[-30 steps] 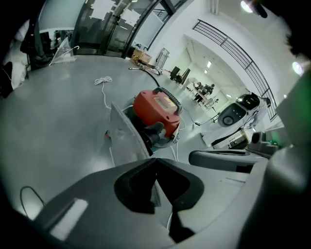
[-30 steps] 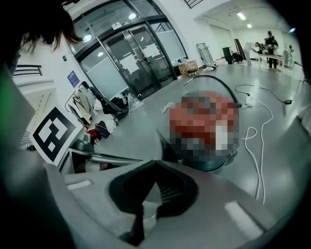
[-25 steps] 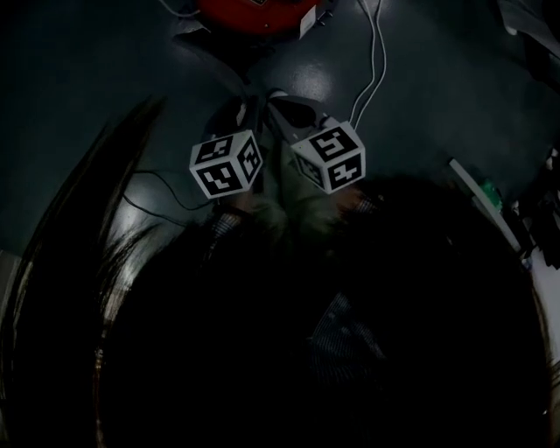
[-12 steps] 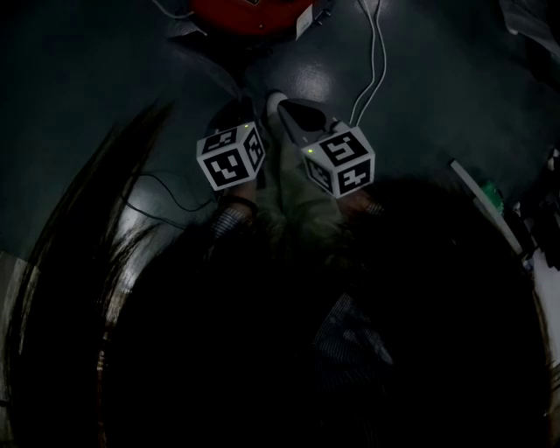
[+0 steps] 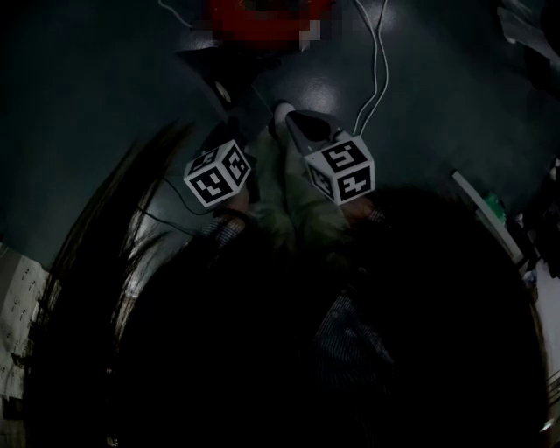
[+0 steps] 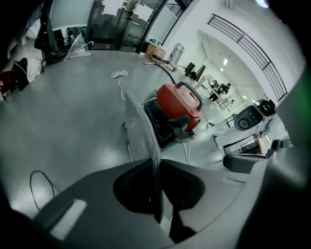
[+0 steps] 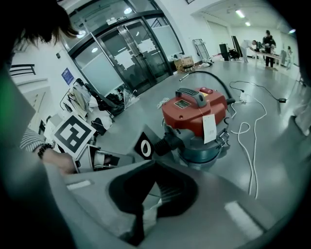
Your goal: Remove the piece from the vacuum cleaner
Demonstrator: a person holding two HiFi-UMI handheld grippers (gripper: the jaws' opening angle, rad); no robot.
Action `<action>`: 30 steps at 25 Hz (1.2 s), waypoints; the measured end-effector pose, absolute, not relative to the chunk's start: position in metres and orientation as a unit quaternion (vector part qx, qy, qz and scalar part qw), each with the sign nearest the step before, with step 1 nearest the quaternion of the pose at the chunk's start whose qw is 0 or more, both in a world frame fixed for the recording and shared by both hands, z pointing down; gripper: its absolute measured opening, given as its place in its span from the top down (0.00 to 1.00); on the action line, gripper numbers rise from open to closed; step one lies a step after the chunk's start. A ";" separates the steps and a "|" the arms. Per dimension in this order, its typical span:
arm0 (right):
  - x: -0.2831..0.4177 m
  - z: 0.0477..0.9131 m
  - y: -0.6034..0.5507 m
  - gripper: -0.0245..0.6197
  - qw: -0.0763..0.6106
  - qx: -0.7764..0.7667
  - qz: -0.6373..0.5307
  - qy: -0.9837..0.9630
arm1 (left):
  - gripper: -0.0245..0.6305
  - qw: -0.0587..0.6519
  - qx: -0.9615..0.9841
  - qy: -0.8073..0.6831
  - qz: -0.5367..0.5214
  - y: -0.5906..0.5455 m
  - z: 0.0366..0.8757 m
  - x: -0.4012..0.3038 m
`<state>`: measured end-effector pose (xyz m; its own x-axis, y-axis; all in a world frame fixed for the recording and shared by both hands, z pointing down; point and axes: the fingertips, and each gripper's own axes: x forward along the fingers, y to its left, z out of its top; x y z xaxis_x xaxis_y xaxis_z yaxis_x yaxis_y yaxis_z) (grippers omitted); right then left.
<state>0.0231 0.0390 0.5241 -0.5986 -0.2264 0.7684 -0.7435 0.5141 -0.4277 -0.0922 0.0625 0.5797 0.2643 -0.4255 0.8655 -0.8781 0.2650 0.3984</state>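
The red vacuum cleaner (image 6: pixel 177 109) stands on the grey floor, ahead of both grippers (image 7: pixel 197 114) and at the top edge of the head view (image 5: pixel 262 13). A thin grey flat piece (image 6: pixel 141 131) rises edge-on from between the jaws of my left gripper (image 6: pixel 154 163), which are closing on it. In the head view the pale piece (image 5: pixel 284 188) spans the gap between the two marker cubes. My right gripper (image 7: pixel 154 164) has its tips together, with ribbed grey material (image 7: pixel 167 192) of the piece showing in the hollow behind them.
A white cable (image 5: pixel 378 61) snakes over the floor right of the vacuum (image 7: pixel 250 141). A black hose end with a black plate (image 7: pixel 144 146) juts from the vacuum's left. A thin black cord (image 5: pixel 166 197) lies left. Bags and clutter (image 7: pixel 97 104) line the glass doors.
The two marker cubes have drawn apart, the left one going left and down, and more of the pale piece shows between them.
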 end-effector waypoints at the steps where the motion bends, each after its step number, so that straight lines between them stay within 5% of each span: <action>1: 0.022 0.519 0.038 0.96 0.330 0.300 0.390 -0.806 | 0.93 0.553 0.571 -0.573 0.198 0.063 0.573 -0.092; 9: 0.017 0.436 0.030 0.96 0.318 0.300 0.383 -0.814 | 0.93 0.523 0.623 -0.564 0.147 0.056 0.463 -0.072; 22: 0.023 0.177 0.013 0.96 0.182 0.306 0.288 -0.889 | 0.93 0.433 0.720 -0.542 0.018 0.025 0.191 -0.039; 30: 0.036 0.106 -0.006 0.96 0.119 0.330 0.247 -0.904 | 0.93 0.359 0.766 -0.534 -0.009 0.014 0.120 -0.020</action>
